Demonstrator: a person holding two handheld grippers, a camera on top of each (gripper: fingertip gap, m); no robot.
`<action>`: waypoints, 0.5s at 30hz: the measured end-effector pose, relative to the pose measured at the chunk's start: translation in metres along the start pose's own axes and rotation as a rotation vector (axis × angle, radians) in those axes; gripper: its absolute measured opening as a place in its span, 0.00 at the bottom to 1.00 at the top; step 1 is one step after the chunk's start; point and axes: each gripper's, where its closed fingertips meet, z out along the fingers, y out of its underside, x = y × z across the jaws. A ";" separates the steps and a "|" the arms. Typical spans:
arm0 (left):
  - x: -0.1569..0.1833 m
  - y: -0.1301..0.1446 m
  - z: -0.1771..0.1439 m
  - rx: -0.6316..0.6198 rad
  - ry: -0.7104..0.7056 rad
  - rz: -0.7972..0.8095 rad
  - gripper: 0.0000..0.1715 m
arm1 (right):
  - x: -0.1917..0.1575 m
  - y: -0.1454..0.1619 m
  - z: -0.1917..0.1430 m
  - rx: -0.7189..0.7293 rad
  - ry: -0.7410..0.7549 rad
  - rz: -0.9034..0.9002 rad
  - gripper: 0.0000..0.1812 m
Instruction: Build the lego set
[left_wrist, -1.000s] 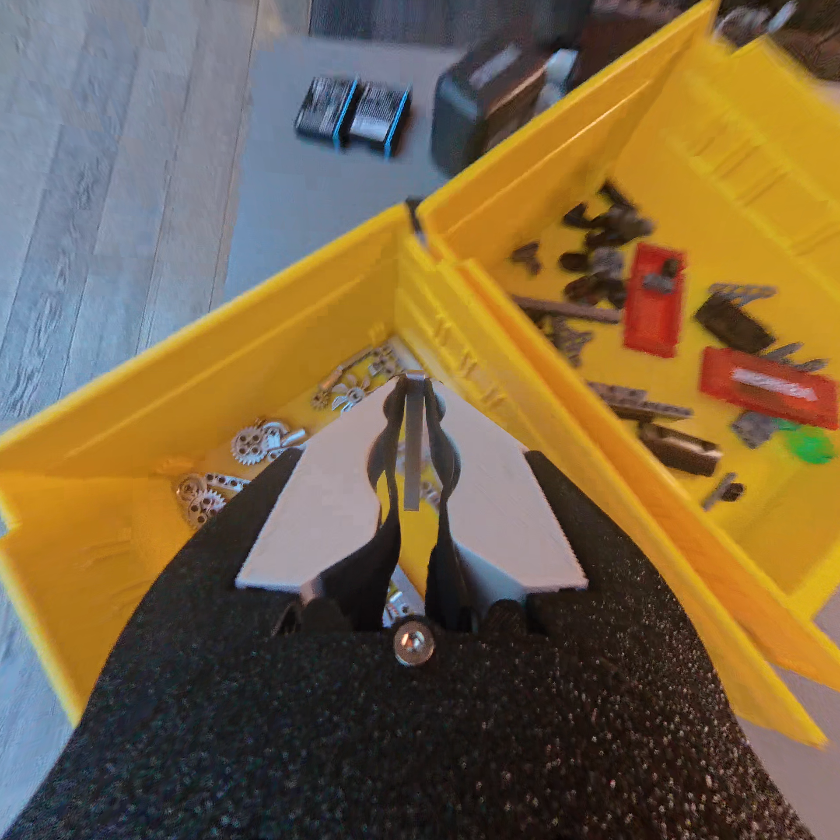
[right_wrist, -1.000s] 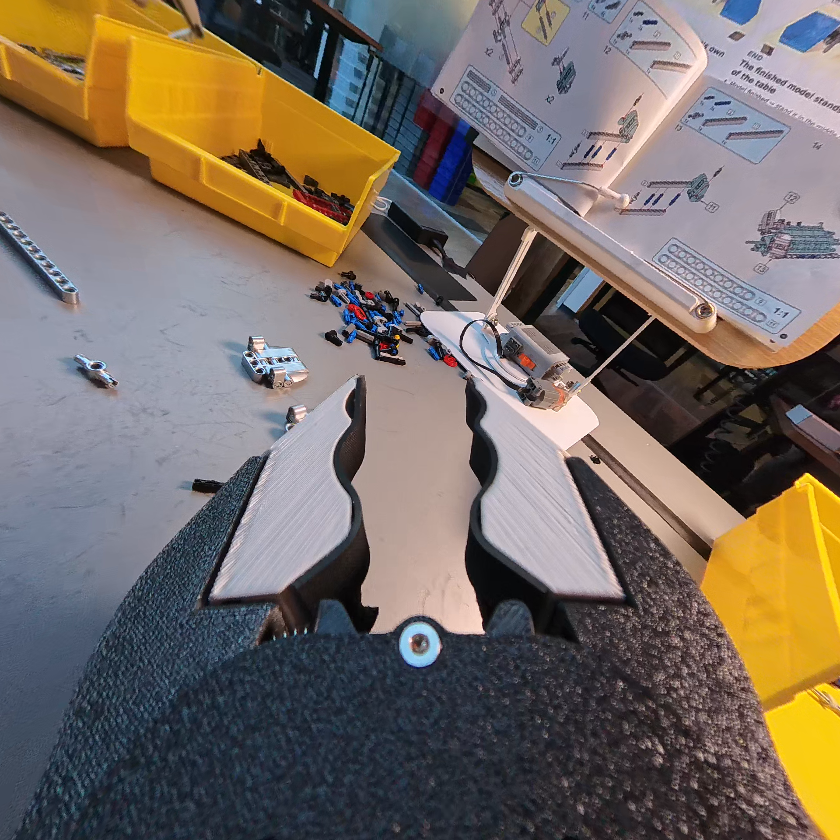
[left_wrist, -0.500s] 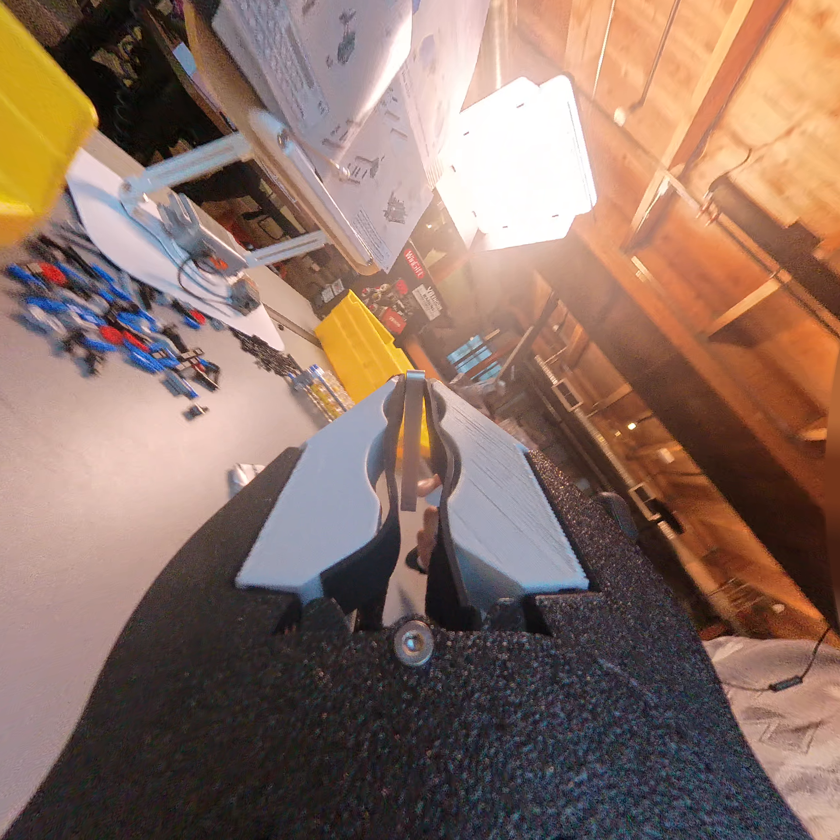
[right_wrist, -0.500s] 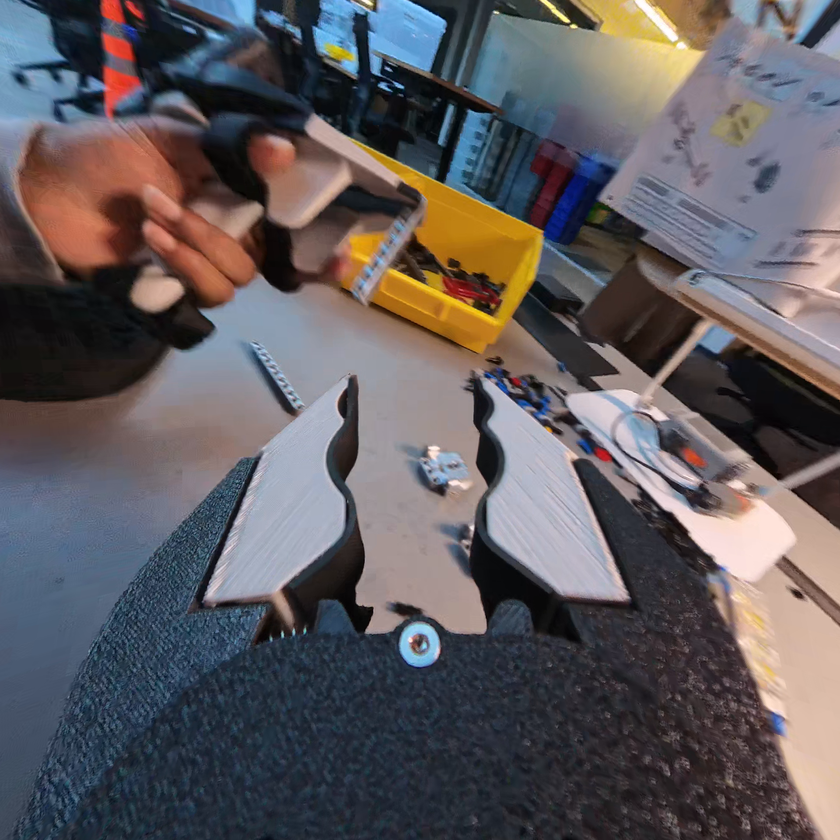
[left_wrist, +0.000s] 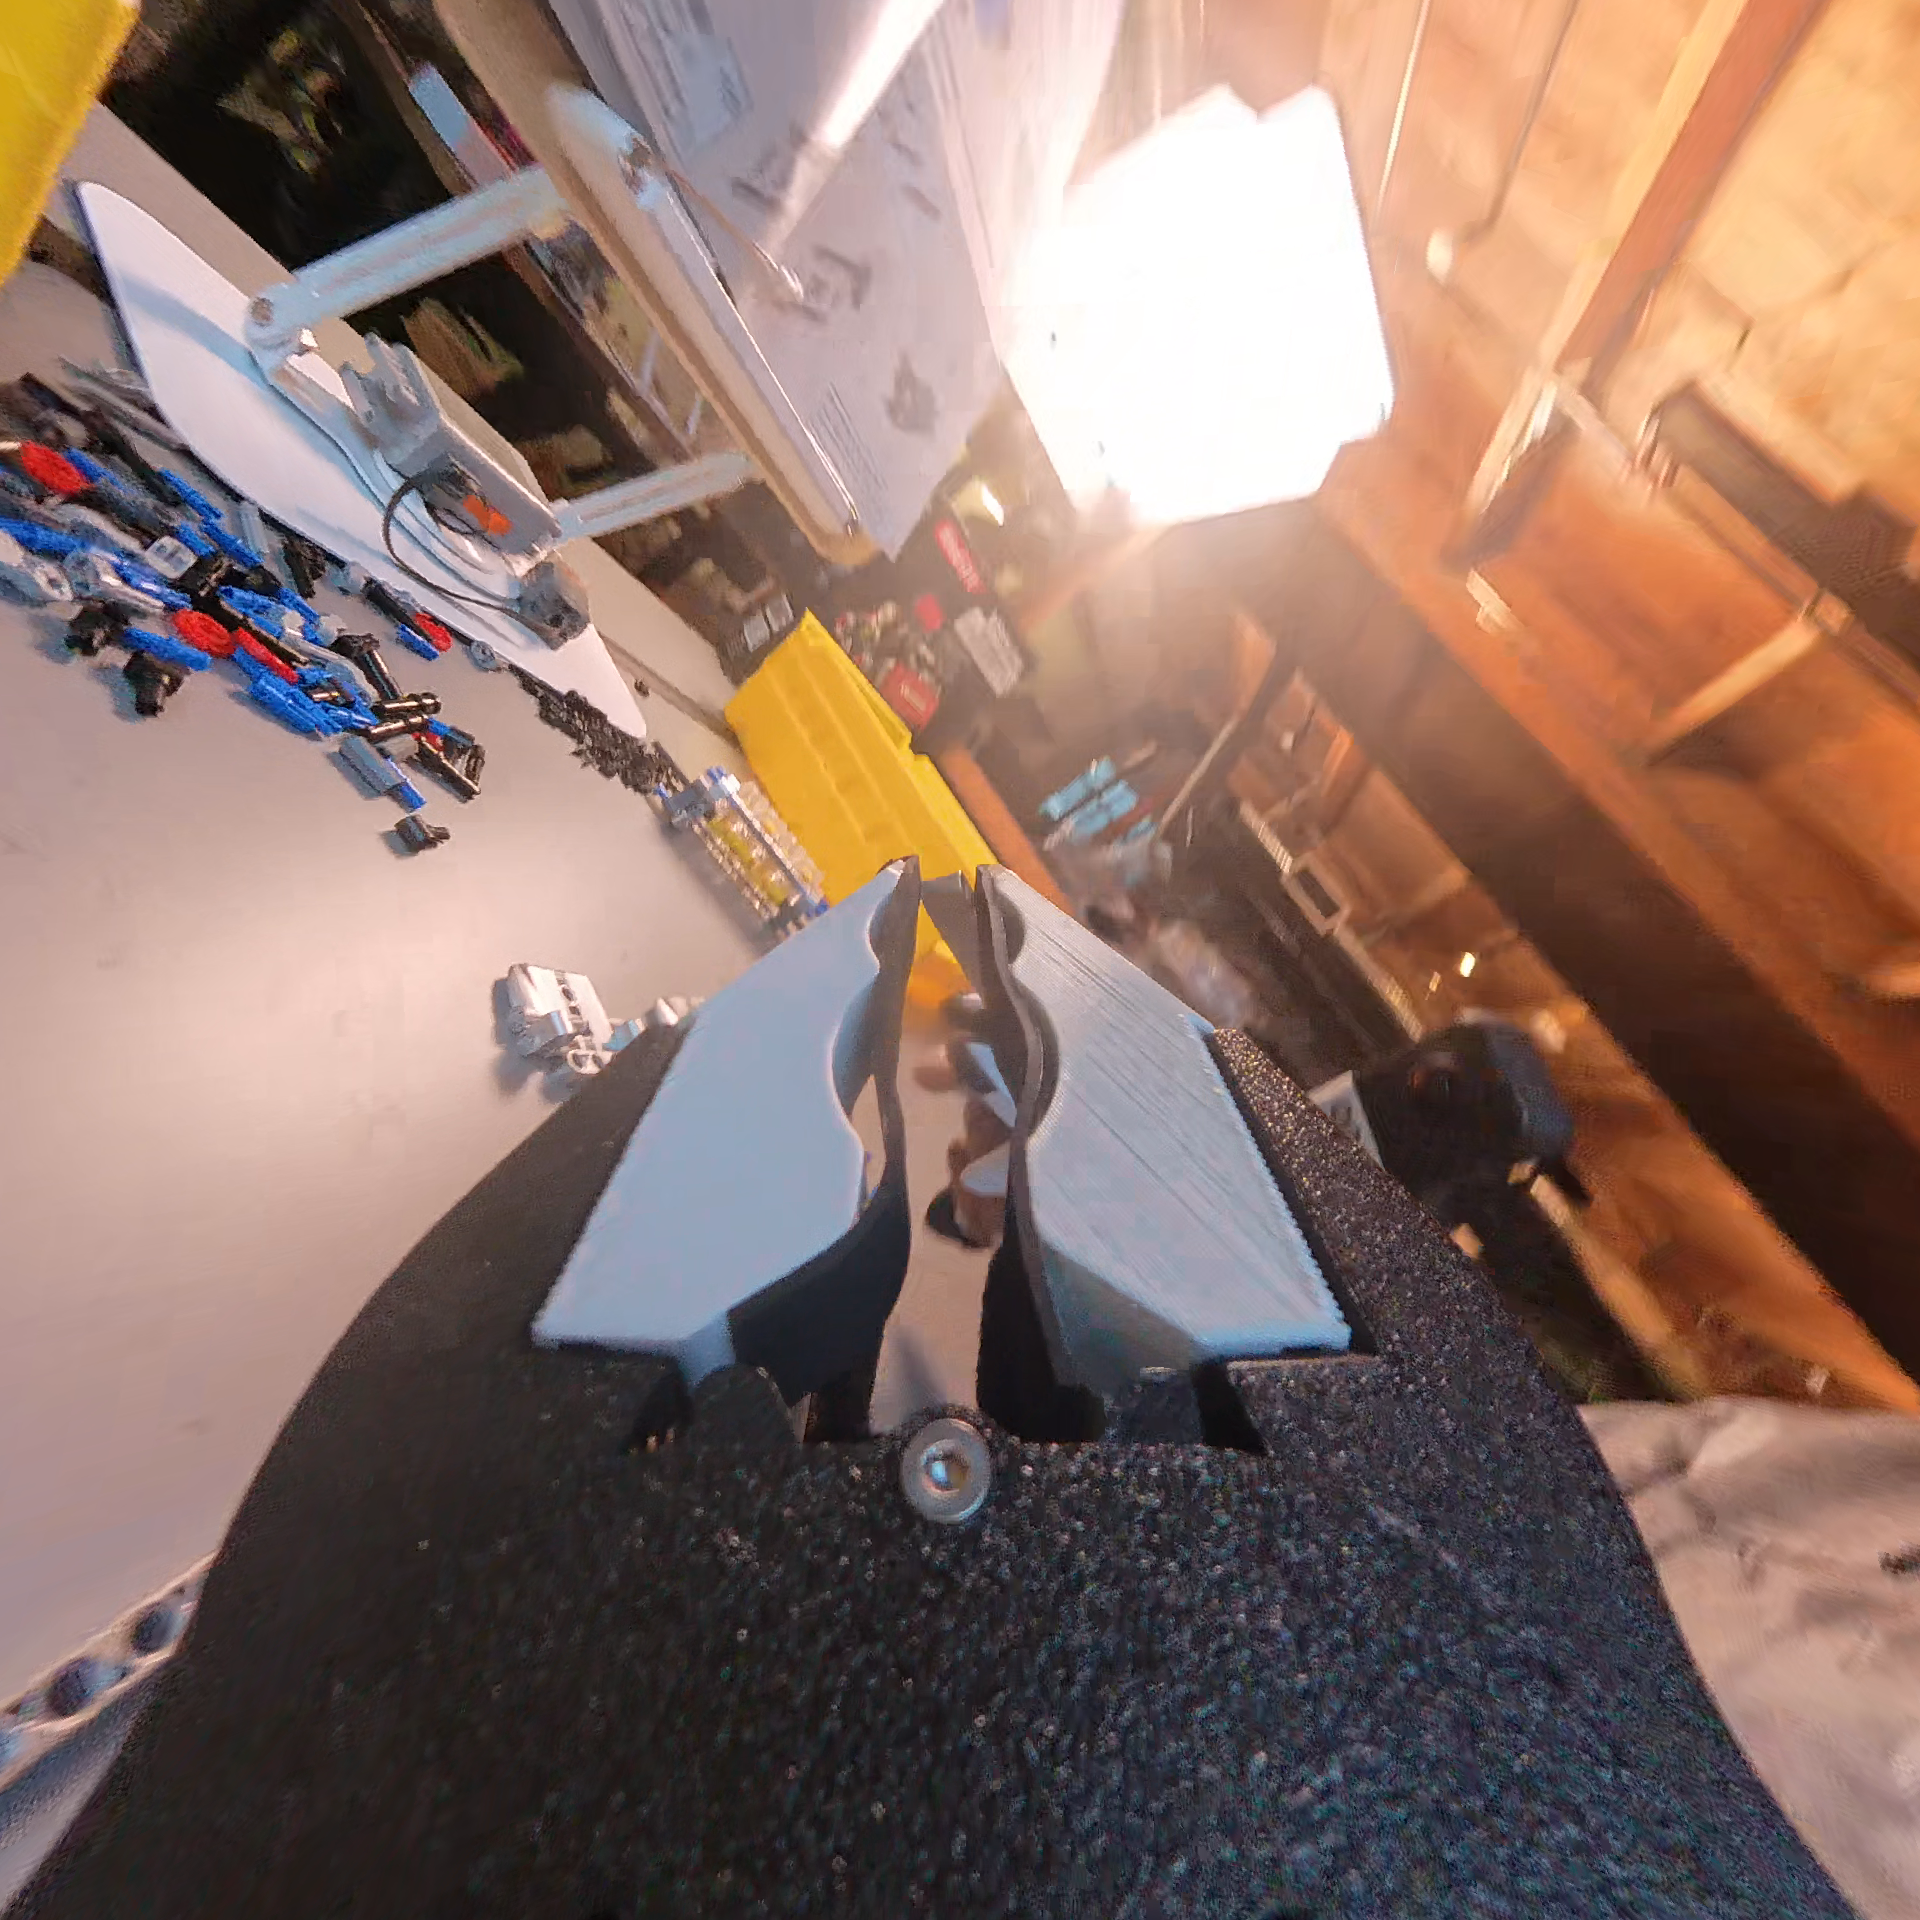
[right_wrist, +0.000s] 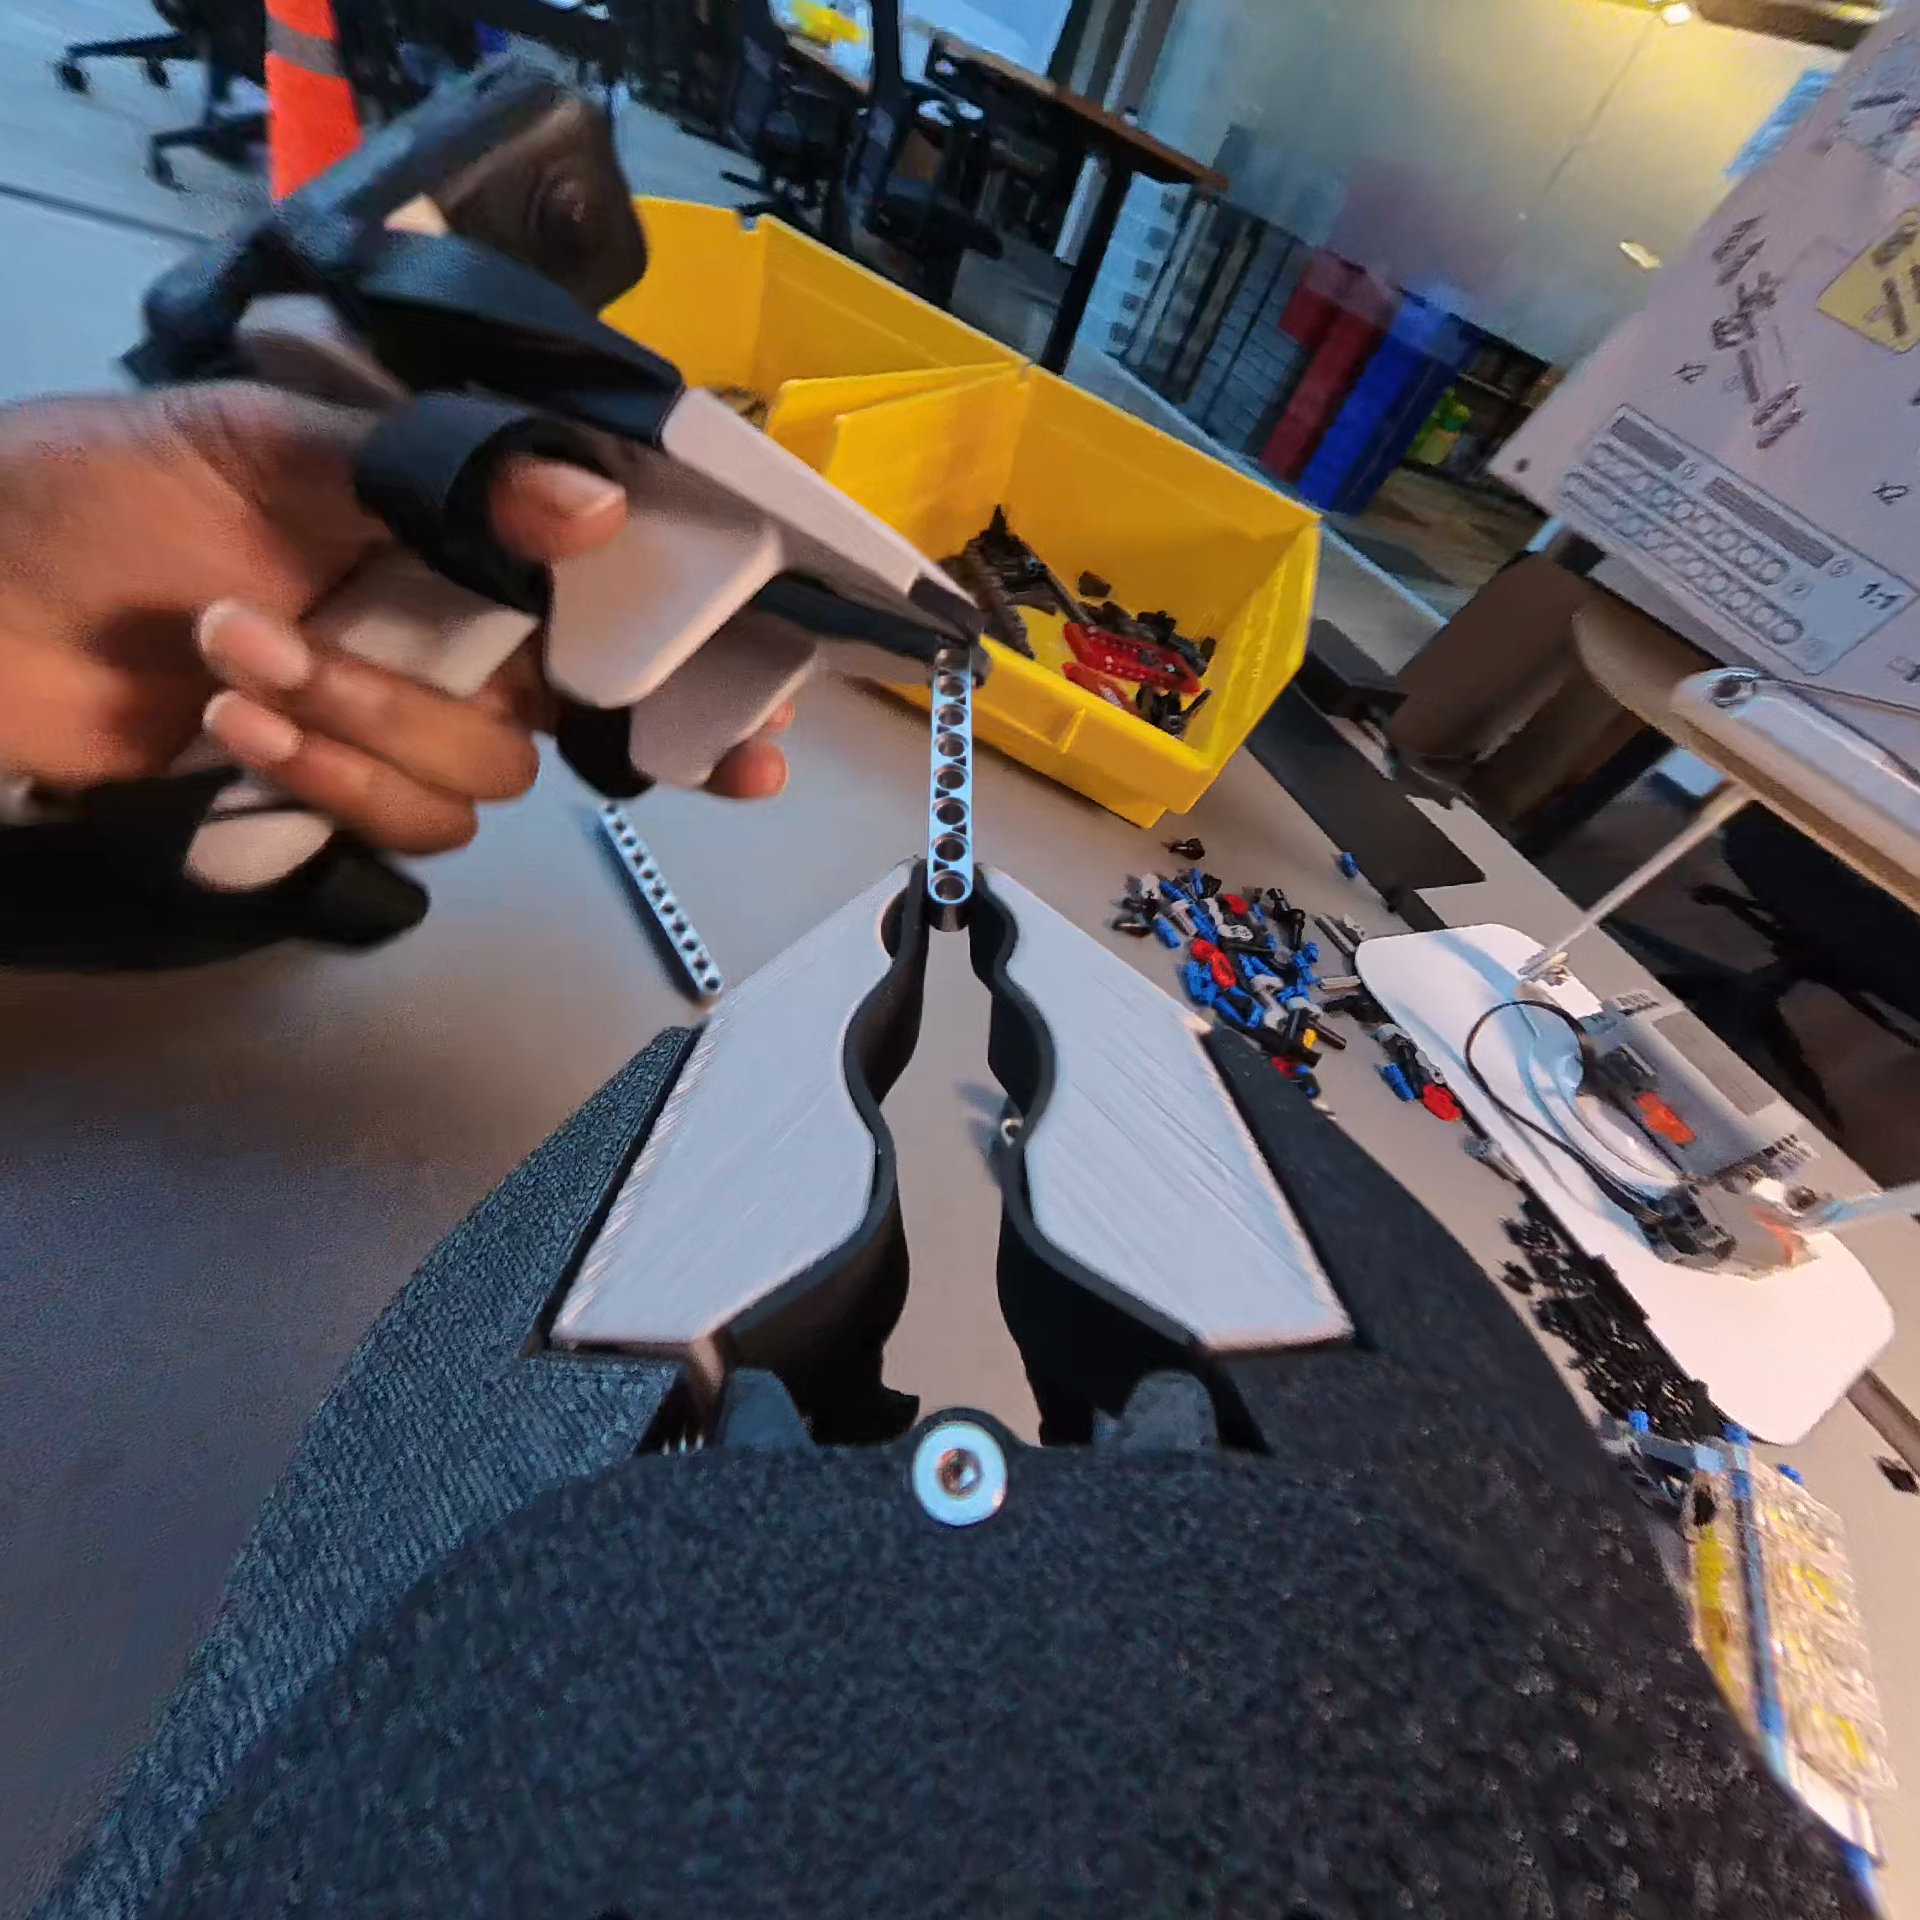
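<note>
Both grippers now share the grey holed beam (right_wrist: 951, 774): the left gripper (right_wrist: 961, 634) pinches its upper end, while the right gripper (right_wrist: 951, 899) (wide apart half a second ago) has closed on its lower end, above the table (right_wrist: 312, 1091), with the yellow bin (right_wrist: 1122, 520) behind.

I see a grey desk (right_wrist: 312, 1122) with a long grey perforated beam (right_wrist: 662, 902) lying flat on it. Farther back, yellow bins (right_wrist: 1122, 520) stand side by side, the nearest one holding black and red parts. A scatter of small blue, black and red pins (right_wrist: 1236, 961) lies near a white stand base (right_wrist: 1662, 1195), which carries a grey motor block with a black cable. In my left view a small grey connector piece (left_wrist: 551, 1010) rests on the desk.
</note>
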 end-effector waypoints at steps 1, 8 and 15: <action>0.003 0.001 -0.006 -0.068 -0.005 0.082 0.05 | -0.003 0.004 -0.006 -0.010 -0.065 -0.012 0.03; -0.069 0.028 -0.077 -0.743 -0.423 0.830 0.15 | -0.051 0.054 -0.050 -0.164 -0.465 0.031 0.03; -0.104 0.065 -0.093 -1.107 -0.400 1.026 0.04 | -0.082 0.089 -0.062 -0.348 -0.580 -0.022 0.03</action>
